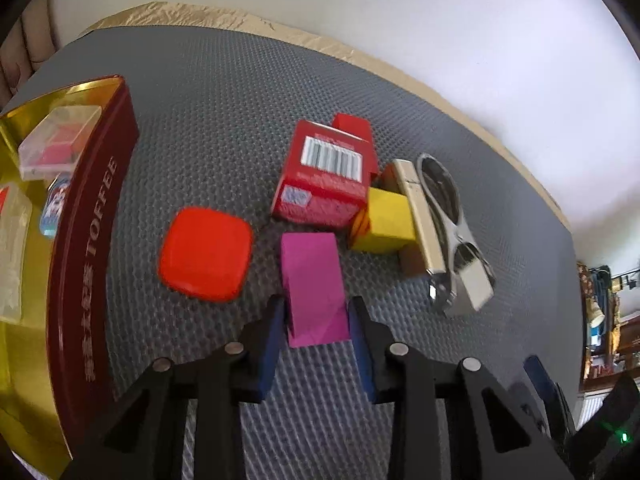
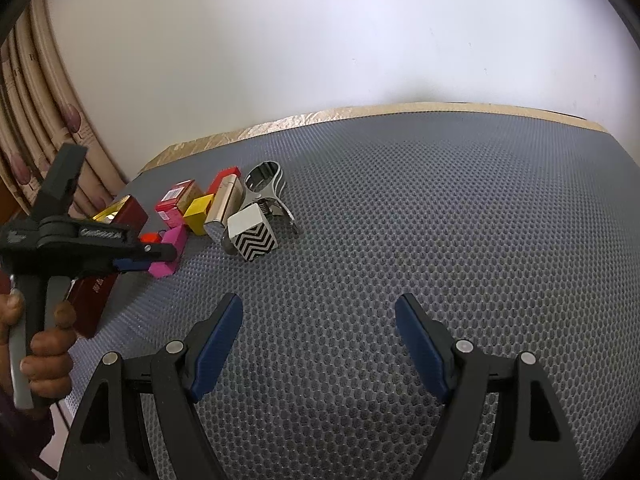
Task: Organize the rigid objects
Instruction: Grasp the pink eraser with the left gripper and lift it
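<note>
My left gripper (image 1: 317,312) is shut on a magenta block (image 1: 314,288), its blue pads pressed on both sides; the block rests on the grey mat (image 1: 224,128). The block also shows in the right wrist view (image 2: 170,250), held by the left gripper (image 2: 156,256). Beside it lie an orange rounded tile (image 1: 206,254), a red barcode box (image 1: 326,176), a yellow block (image 1: 386,222), a beige bar (image 1: 420,216) and a metal clip (image 1: 452,224). My right gripper (image 2: 319,344) is open and empty over bare mat (image 2: 440,220). A zigzag-patterned box (image 2: 254,232) stands by the pile.
An open red toffee tin (image 1: 86,248) with a gold inside stands at the left, holding clear plastic cases (image 1: 58,142). The mat's far edge meets a white wall (image 1: 400,20). A curtain (image 2: 36,120) hangs at the left in the right wrist view.
</note>
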### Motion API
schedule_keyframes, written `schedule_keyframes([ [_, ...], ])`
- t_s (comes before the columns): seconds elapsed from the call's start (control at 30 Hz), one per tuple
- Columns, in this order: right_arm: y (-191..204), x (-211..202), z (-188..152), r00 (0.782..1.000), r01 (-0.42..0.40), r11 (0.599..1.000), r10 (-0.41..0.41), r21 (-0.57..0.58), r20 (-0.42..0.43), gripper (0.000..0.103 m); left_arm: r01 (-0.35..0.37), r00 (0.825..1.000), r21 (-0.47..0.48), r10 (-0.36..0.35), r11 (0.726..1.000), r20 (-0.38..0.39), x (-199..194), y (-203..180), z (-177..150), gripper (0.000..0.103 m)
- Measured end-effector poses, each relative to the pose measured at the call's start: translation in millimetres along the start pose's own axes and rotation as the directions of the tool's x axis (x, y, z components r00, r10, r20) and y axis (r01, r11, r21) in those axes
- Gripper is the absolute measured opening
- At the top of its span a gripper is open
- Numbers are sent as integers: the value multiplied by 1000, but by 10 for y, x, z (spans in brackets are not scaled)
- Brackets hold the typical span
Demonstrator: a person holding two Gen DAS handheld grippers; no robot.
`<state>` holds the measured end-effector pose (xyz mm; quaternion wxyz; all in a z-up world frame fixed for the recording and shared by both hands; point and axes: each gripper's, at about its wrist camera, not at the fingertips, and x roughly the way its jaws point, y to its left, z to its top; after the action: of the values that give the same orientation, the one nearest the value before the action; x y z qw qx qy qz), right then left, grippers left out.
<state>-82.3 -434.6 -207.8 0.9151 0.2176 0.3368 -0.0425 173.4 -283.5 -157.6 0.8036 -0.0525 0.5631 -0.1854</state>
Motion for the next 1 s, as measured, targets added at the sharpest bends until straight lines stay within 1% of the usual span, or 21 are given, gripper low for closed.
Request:
schedule_keyframes([
  [0.07, -20, 0, -2, 1000, -2, 1000, 2, 8, -5, 77, 6, 1000, 23, -7, 1000, 28, -138, -4, -91, 32],
  [0.17, -38, 1, -3, 1000, 0, 1000, 0, 17, -10, 77, 23, 998, 34, -25, 999, 59, -386, 36, -219, 32],
  [0.2, -37, 2, -4, 1000, 2, 1000, -2, 17, -12, 77, 26, 997, 34, -28, 999, 70, -477, 64, -258, 26],
  [0.23, -31, -1, -6, 1000, 6, 1000, -6, 14, -11, 77, 26, 996, 37, -29, 999, 85, -584, 98, -301, 0],
  [0.27, -28, -5, -8, 1000, 7, 1000, -7, 12, -10, 77, 31, 995, 43, -35, 999, 89, -675, 134, -343, 0],
  [0.4, 9, -38, -12, 1000, 9, 1000, -9, -11, 3, 77, 37, 993, 9, -38, 999, 116, -973, 349, -543, 0],
  [0.47, 36, -44, -13, 1000, 9, 1000, -9, -28, 2, 77, 51, 989, -8, -50, 999, 139, -1257, 361, -700, 0],
  [0.53, 61, -41, -14, 1000, 23, 999, -23, -40, 3, 77, 48, 988, -13, -46, 999, 150, -1300, 430, -715, 0],
  [0.57, 69, -37, -18, 1000, 25, 999, -25, -43, -1, 77, 57, 989, -1, -56, 998, 139, -1344, 463, -721, 0],
  [0.6, 81, -40, -22, 1000, 28, 998, -28, -48, 2, 77, 67, 991, 20, -69, 998, 113, -1352, 453, -712, 0],
  [0.67, 94, -47, -24, 999, 38, 998, -37, -54, 11, 77, 79, 996, 75, -82, 994, 45, -1243, 347, -773, 2],
  [0.7, 93, -36, -21, 999, 44, 998, -43, -54, 6, 77, 81, 996, 94, -85, 992, 30, -1205, 290, -821, 9],
  [0.73, 85, -17, -18, 999, 49, 997, -49, -51, -4, 77, 77, 996, 120, -82, 990, 31, -1136, 195, -871, 17],
  [0.77, 75, -3, -13, 999, 50, 998, -50, -47, -10, 77, 69, 996, 148, -76, 987, 45, -1115, 132, -906, 22],
  [0.8, 61, -1, -11, 999, 47, 998, -47, -41, -12, 77, 51, 997, 178, -61, 983, 54, -1123, 89, -937, 31],
  [0.83, 50, -7, -13, 999, 42, 998, -42, -38, -12, 77, 34, 998, 194, -43, 980, 40, -1047, 37, -938, 36],
  [0.9, 30, -11, -15, 999, 30, 999, -31, -31, -13, 77, 57, 998, 191, -61, 980, 15, -919, 5, -916, 36],
  [1.0, 20, -13, -16, 1000, 15, 1000, -16, -27, -16, 77, 32, 999, 178, -30, 984, -16, -745, -13, -855, 36],
])
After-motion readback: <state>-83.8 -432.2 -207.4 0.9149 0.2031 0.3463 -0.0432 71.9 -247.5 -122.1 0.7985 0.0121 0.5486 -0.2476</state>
